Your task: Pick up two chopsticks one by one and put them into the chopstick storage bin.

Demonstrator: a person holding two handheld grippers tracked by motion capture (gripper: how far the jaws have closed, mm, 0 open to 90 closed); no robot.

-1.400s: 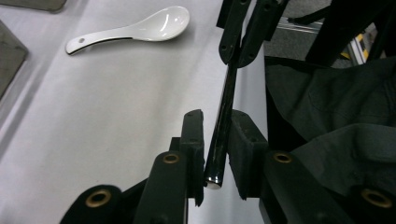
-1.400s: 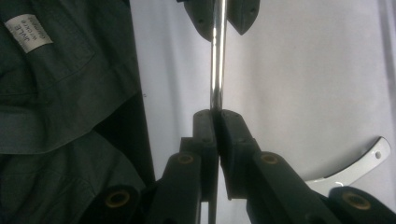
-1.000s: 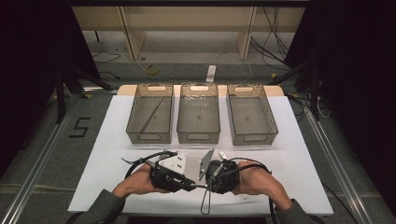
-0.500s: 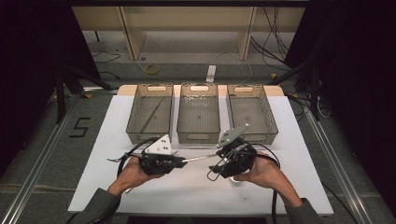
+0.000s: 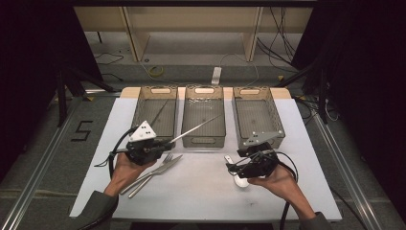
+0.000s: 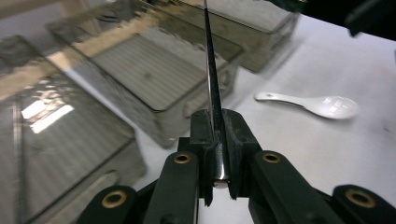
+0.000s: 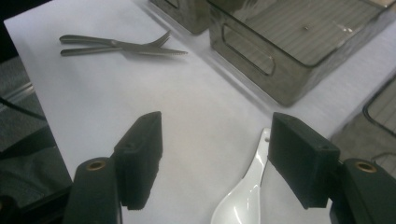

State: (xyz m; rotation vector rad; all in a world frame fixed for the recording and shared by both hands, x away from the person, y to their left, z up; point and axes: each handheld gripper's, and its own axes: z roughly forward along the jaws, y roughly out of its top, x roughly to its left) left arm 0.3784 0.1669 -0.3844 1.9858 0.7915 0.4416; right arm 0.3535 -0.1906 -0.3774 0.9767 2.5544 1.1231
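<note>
Gleaming slim straight metal chopstick [image 6: 211,74]

Fork [image 5: 162,162] and knife [image 5: 154,174] crossed on table [image 5: 201,191]

Silver metal chopstick [image 6: 211,70] in black jaws with brass-coloured rivets; glossy white spoon [image 6: 314,104]; grey steel fork [image 7: 100,41] and knife [image 7: 135,51]; three smoke-grey translucent bins [image 5: 205,117] with finely ribbed floors; white table cover [image 5: 201,187]; pale grey three-cornered plate [image 5: 142,132] with dark dots.
</note>
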